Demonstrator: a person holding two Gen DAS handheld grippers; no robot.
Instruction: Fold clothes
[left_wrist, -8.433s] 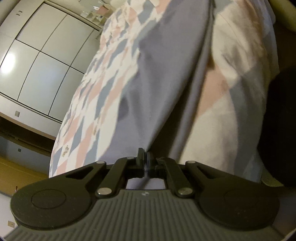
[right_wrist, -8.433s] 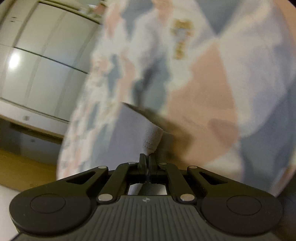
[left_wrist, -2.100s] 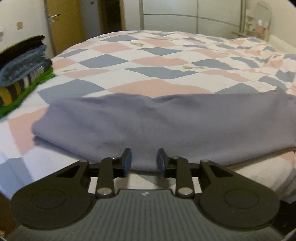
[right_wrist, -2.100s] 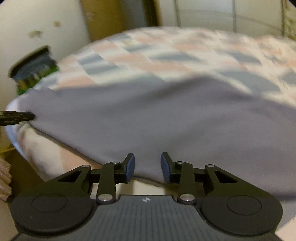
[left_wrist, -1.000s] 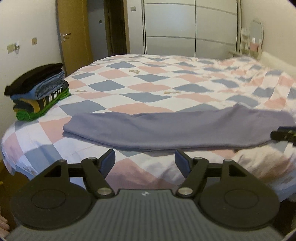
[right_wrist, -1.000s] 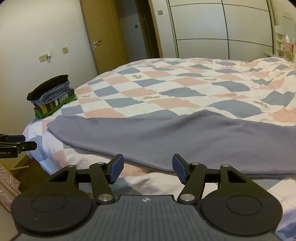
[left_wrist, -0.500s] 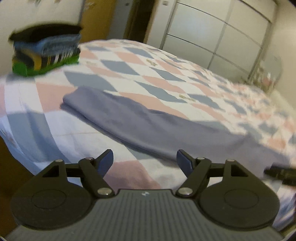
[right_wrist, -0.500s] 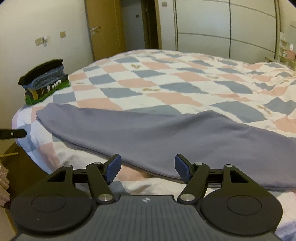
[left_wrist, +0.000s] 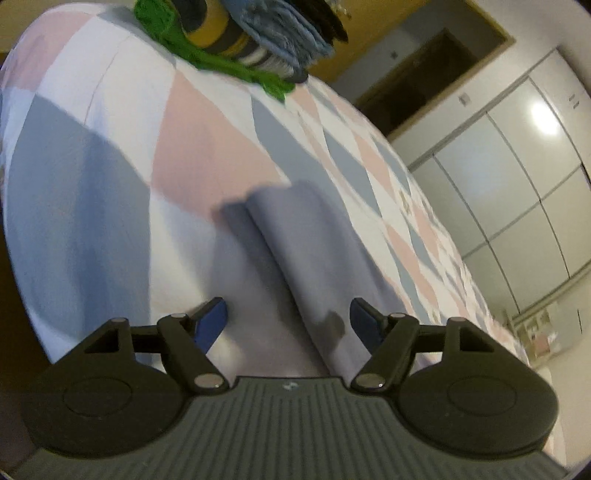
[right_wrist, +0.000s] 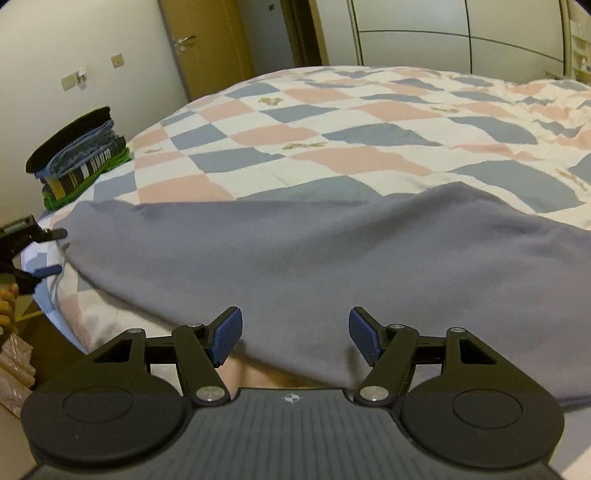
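Grey-lilac garment lies folded into a long band across the near edge of the bed, on top of the checked quilt of pink, blue-grey and white patches. In the right wrist view the garment stretches from the left side of the bed's edge to the right border of the picture, its near hem hanging slightly over the bed's edge. In the left wrist view, which is tilted, one narrow end of the garment is seen lengthwise, with a folded edge and a shadow along its left side.

Beyond the garment's left end, near the corner of the bed, sits a stack of folded clothes: black on top, then blue denim, striped pieces and green at the bottom. This stack is well apart from the garment.

Right gripper hovers just before the garment's near hem, its blue-padded fingers wide apart and holding nothing. Left gripper is at the garment's end, fingers likewise spread wide and empty; it also shows at the left border of the right wrist view.
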